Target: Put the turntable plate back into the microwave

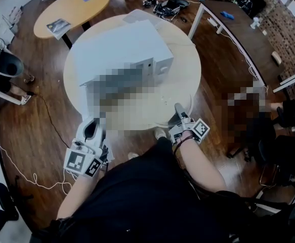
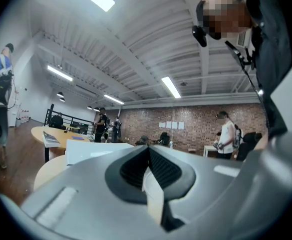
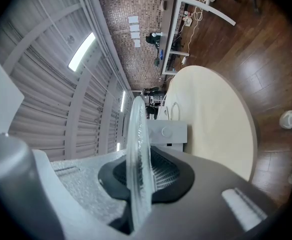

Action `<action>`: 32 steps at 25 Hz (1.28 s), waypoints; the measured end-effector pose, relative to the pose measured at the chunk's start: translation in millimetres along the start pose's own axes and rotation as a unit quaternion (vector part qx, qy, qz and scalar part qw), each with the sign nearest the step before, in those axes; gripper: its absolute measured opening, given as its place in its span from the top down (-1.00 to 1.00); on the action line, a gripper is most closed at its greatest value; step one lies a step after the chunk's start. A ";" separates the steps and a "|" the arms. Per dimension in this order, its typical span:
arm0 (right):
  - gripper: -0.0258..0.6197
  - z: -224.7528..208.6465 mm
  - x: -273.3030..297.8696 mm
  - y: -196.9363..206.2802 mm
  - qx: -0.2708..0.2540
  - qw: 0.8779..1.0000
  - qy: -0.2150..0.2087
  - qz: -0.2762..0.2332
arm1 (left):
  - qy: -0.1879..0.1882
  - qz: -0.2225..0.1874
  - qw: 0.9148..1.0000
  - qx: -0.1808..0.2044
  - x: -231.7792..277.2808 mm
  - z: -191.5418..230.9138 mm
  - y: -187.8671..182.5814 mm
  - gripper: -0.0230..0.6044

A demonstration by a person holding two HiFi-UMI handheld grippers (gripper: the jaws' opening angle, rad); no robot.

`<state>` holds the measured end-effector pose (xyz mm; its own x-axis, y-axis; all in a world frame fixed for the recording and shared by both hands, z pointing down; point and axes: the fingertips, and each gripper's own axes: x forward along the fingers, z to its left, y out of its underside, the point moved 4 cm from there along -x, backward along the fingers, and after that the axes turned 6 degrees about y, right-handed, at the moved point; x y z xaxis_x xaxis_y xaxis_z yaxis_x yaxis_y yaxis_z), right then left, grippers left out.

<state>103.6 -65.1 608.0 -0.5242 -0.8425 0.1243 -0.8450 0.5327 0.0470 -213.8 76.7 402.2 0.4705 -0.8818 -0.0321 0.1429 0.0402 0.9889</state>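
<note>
Two tools are in play, but only one carries something. The right tool (image 1: 179,110), at about 5 o'clock on the rim of the round table (image 1: 183,82), is pinching the glass turntable plate (image 3: 135,134) by its edge. In the right gripper view the plate runs in line with the floor and the ceiling, so I judge that it is held flat. The left tool (image 1: 92,122), at about 7 o'clock, has its jaws pressed together. A thin pale strip shows in the seam, and I cannot say what it is.

The white microwave (image 1: 122,52) stands toward 11 o'clock of the table centre, well apart from the plate. A blurred patch covers its front, so I cannot tell if the door is open.

To do this step well:
- Make sure the door stands fully open before the plate comes near. The left tool looks free for this work.
- Carry the plate slowly and level. A grip at one edge lets the weight pull the far side down, and glass is slippery between the pads.
- Enter the cavity with the far edge first, a little above the floor of the oven.
- Lower the plate until it sits on its centre support, and release only when it no longer rocks.
</note>
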 end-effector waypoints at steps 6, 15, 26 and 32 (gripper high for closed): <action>0.83 -1.1 3.1 6.7 -0.006 1.000 -0.004 0.007 | 0.003 -0.007 1.000 -0.004 -3.7 -0.8 -0.5 0.92; 0.83 8.0 17.5 23.5 -0.008 0.999 -0.010 0.034 | 0.001 -0.005 1.000 -0.008 -7.1 0.8 1.8 0.92; 0.83 12.7 25.1 43.7 -0.002 0.998 -0.015 0.066 | 0.019 -0.003 1.000 0.008 -1.8 -12.0 2.6 0.93; 0.83 16.5 35.1 58.3 -0.002 0.995 -0.017 0.094 | 0.016 0.002 1.000 0.021 -0.9 -15.5 1.6 0.93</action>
<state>34.2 -65.0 598.8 -0.6757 -0.7307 0.0977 -0.7319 0.6807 0.0292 -200.5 84.8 401.5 0.4994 -0.8658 -0.0327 0.1040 0.0225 0.9943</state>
